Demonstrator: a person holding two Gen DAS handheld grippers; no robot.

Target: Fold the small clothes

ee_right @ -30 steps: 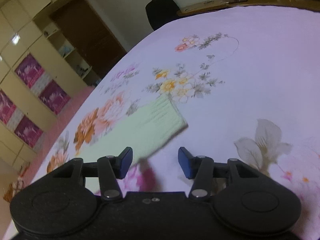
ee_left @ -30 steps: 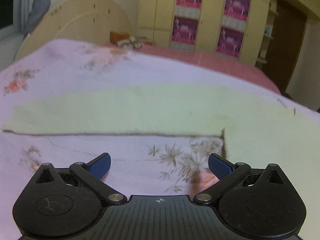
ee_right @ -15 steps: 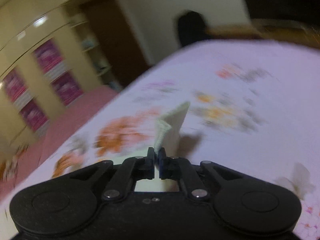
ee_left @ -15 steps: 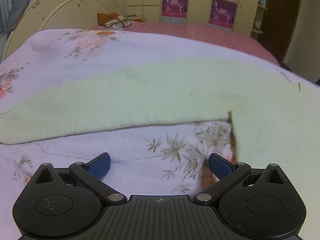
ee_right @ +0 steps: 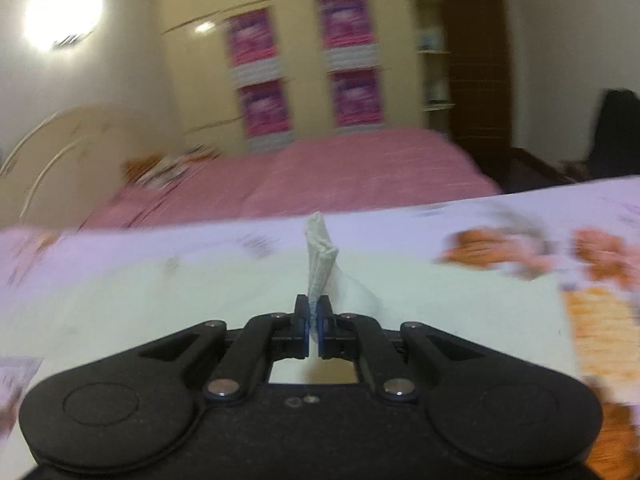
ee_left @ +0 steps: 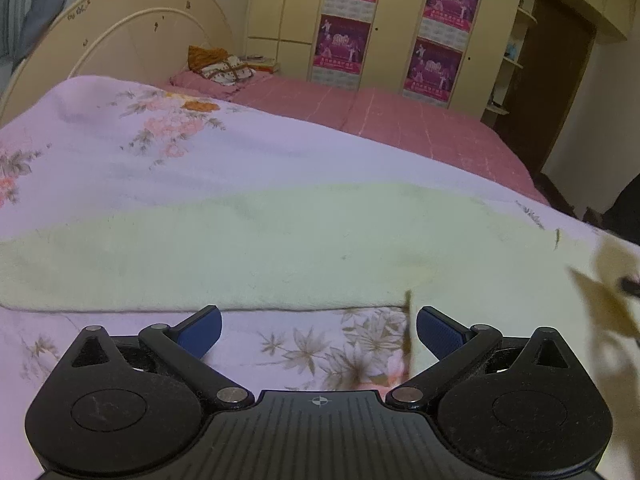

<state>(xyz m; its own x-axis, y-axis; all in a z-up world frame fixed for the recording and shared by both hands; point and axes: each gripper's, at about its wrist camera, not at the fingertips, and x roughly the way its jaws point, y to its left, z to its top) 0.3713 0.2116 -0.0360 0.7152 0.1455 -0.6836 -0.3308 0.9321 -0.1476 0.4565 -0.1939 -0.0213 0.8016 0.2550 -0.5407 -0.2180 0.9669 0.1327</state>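
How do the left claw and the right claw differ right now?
The left claw is open and empty; the right claw is shut on a corner of the pale green cloth. The left hangs low near the cloth's edge; the right has its corner lifted. Both have blue pads.

A bed with a lilac floral sheet carries a pale green garment, lying flat across its near part.

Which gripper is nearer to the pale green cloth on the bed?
Right. The right gripper is shut on a raised corner of the pale green cloth. The left gripper is open just short of its near edge, not touching.
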